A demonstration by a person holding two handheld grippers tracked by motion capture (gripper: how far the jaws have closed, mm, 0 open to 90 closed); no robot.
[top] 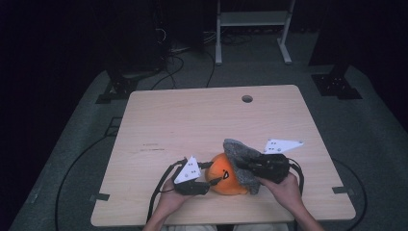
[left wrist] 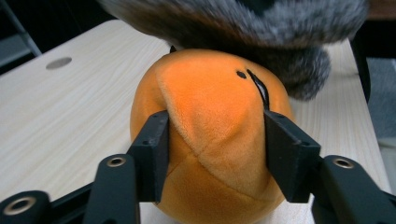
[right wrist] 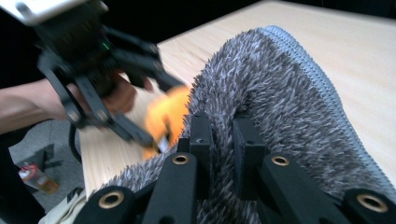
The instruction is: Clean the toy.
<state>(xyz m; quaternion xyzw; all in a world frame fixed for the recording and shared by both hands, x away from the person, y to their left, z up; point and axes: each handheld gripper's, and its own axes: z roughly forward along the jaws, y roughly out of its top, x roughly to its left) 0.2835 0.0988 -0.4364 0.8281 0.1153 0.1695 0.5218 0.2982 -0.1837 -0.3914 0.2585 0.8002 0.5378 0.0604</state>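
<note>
My left gripper [top: 215, 177] is clamped on the orange plush ball [top: 226, 174], which sits near the front edge of the wooden table [top: 192, 120], a little right of its middle. In my left gripper view the two black jaws press into its flanks, and the soft orange pile bulges between them; sewn seams cross its surface, and a small black dot with a curved black stitched line marks the upper right. My right gripper [top: 240, 165] is pinched on the grey fuzzy cloth [top: 243, 161], its jaws nearly together with a fold of the shaggy grey pile squeezed between them. The cloth is thick, speckled grey and white, with a ribbed grey hem [right wrist: 322, 88] running along one edge. It drapes over the right side of the ball, touching it, and overhangs its top in my left gripper view.
</note>
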